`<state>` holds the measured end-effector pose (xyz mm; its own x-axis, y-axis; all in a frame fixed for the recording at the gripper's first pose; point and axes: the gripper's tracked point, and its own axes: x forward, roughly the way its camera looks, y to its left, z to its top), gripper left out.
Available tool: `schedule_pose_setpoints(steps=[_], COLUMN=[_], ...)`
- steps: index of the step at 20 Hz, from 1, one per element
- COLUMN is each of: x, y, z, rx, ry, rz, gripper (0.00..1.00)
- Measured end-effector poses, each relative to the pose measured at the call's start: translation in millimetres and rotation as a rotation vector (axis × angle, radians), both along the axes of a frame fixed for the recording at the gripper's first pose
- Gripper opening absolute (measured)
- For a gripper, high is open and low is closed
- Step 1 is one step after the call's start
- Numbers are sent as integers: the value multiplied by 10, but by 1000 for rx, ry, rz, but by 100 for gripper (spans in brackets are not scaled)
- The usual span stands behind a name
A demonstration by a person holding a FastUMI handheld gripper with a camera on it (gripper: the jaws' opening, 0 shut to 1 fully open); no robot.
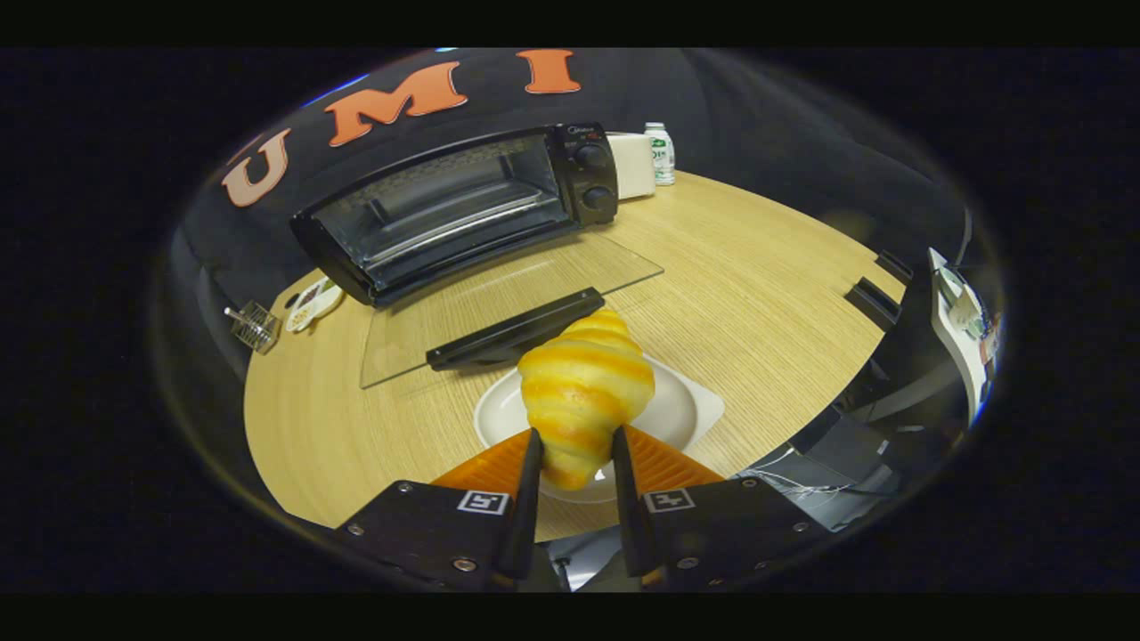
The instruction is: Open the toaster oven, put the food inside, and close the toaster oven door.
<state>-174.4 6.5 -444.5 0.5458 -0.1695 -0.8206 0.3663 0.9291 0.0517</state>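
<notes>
Oven mouth (454, 209) open, cavity free. Lowered glass door (508, 307) with handle (517, 331) lies between gripper (574, 445), clamped on croissant (583, 392), and cavity. Table (757, 294) right bare.

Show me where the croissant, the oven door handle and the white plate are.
croissant (583, 392): gripper view, middle of its ridged top.
oven door handle (512, 331): gripper view, middle of the bar.
white plate (677, 414): gripper view, bare part beside the croissant.

One toaster oven (454, 209), one croissant (583, 387), one plate (686, 414), one bottle (659, 153)
</notes>
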Motion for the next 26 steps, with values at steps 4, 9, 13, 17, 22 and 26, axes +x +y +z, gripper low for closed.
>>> schedule_pose_setpoints(steps=[4, 9, 13, 17, 22, 26], x=[161, 491, 779, 1082, 1599, 1904], y=[55, 242, 232, 287, 492, 771], z=[386, 818, 979, 944, 891, 772], rx=[64, 230, 250, 319, 423, 505], ry=[-84, -192, -251, -266, -327, -349], rz=[-3, -5, 13, 13, 21, 31], gripper=[39, 39, 39, 39, 39, 39])
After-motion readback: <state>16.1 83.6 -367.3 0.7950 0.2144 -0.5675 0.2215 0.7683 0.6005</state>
